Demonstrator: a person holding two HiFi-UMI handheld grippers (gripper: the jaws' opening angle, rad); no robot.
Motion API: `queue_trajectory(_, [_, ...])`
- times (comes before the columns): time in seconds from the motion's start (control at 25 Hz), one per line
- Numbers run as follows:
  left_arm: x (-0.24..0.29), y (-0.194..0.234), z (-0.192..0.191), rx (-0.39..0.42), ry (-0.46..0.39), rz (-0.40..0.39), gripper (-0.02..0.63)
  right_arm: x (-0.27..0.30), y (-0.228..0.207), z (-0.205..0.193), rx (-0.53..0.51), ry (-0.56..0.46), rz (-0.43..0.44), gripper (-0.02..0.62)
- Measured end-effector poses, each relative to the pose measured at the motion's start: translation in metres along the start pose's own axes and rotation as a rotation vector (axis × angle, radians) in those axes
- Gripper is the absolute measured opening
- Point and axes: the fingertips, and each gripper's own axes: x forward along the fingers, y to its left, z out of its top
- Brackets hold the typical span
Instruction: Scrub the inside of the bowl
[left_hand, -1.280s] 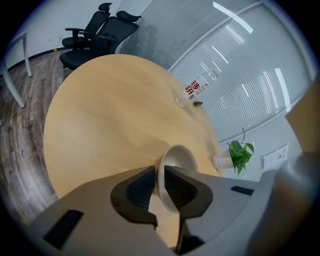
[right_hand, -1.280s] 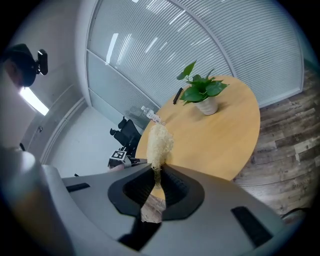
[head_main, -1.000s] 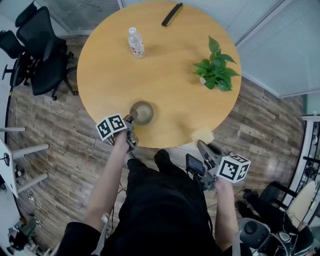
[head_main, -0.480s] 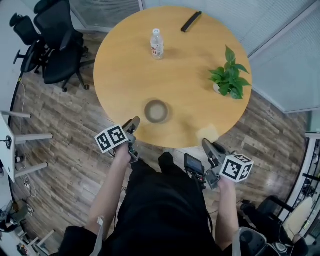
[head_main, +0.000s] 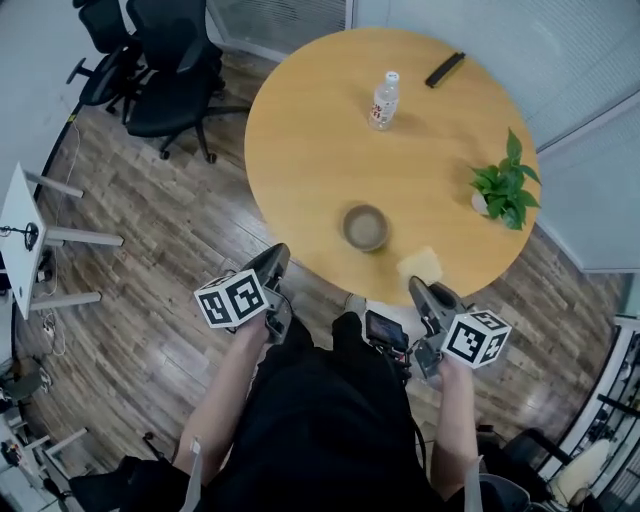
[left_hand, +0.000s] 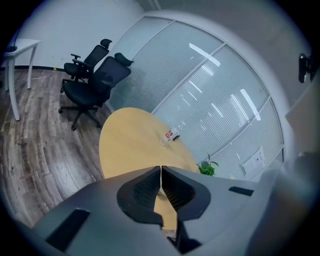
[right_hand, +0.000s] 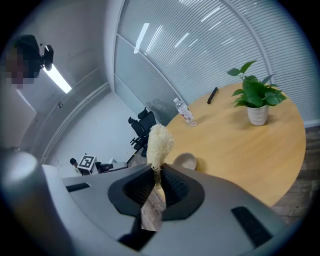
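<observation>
I judge scrubbing not begun: the small tan round bowl (head_main: 365, 227) sits untouched on the round wooden table (head_main: 320, 130), my right gripper (head_main: 418, 288) clamped on a pale fibrous sponge (head_main: 420, 265) nearby, my left gripper (head_main: 278, 256) with jaws just closed on nothing.

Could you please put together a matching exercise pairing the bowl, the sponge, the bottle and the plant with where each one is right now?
Things:
1. bowl
2. sponge
3. bottle
4. plant

Places:
A. in a white pot by the right edge of the table in the head view
B. pinched in the right gripper
C. upright on the far side of the table
D. on the table, near the person's side

Pairs: 1-D, 2-B, 3-C, 4-A.
</observation>
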Motion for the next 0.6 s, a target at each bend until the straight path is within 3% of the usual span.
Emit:
queue_trajectory(0.32, [-0.064,-0.003,0.038,0.121,-0.135,-0.109,0.011,0.047,0.070,0.004,-0.106,-0.026,0.116,0.040])
queue_trajectory(0.6, [-0.107,-0.033,0.056,0.312,-0.226,-0.254,0.011,0.066,0.145,0.009,-0.350,-0.083,0.299,0.040])
